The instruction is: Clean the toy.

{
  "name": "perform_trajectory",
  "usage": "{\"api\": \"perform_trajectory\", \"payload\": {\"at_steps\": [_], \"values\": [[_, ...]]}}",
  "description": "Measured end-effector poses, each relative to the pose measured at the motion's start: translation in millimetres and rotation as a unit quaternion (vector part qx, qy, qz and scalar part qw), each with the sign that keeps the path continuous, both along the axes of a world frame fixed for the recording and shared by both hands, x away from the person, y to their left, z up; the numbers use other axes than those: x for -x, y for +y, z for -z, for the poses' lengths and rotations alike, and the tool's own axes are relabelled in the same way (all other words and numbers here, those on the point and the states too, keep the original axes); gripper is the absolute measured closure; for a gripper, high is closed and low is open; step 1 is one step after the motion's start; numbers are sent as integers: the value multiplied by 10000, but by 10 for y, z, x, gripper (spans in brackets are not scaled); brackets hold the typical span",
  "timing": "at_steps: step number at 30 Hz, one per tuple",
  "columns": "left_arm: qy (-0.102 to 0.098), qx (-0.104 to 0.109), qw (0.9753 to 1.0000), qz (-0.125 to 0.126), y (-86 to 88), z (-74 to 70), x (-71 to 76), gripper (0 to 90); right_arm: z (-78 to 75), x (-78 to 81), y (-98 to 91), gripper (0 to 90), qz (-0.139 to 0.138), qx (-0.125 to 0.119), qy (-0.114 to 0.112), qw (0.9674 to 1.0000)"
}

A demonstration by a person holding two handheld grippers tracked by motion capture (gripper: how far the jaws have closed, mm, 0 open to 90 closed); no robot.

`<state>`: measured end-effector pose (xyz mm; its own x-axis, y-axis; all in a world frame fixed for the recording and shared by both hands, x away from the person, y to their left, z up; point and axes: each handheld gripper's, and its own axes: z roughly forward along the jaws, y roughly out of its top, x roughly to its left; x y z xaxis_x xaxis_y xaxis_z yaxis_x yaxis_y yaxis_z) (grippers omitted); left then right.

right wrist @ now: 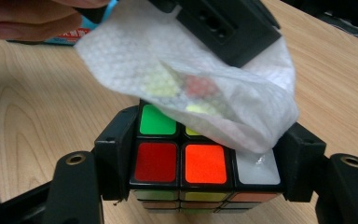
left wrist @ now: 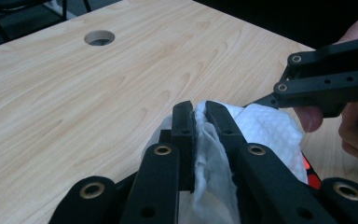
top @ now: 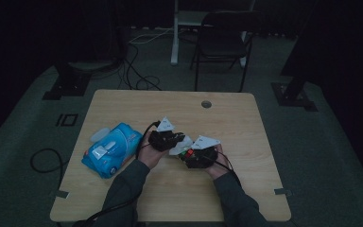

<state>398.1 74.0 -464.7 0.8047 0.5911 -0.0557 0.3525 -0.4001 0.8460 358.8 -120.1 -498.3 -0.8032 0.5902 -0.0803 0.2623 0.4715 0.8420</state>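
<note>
wooden table, pale grain, stood in a dark room. left gripper: jaws pinched shut on a white embossed wet wipe. right gripper: jaws clamped on a puzzle cube near the table's middle, wipe draped on its top. right gripper view showed glossy red, orange, green, white squares; high view added a blue wipes pack at left.

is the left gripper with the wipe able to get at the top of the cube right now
Probably yes. The left gripper, shut on the wet wipe, hangs just over the cube, which the right gripper clamps by its sides, leaving the top face uncovered.
</note>
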Motion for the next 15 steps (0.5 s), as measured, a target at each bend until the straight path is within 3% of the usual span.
{"api": "perform_trajectory", "payload": {"at_steps": [15], "values": [[-79,52,9999,99,-61,-42,-86,840,-21,33,46,343,-153,33,-60,9999]]}}
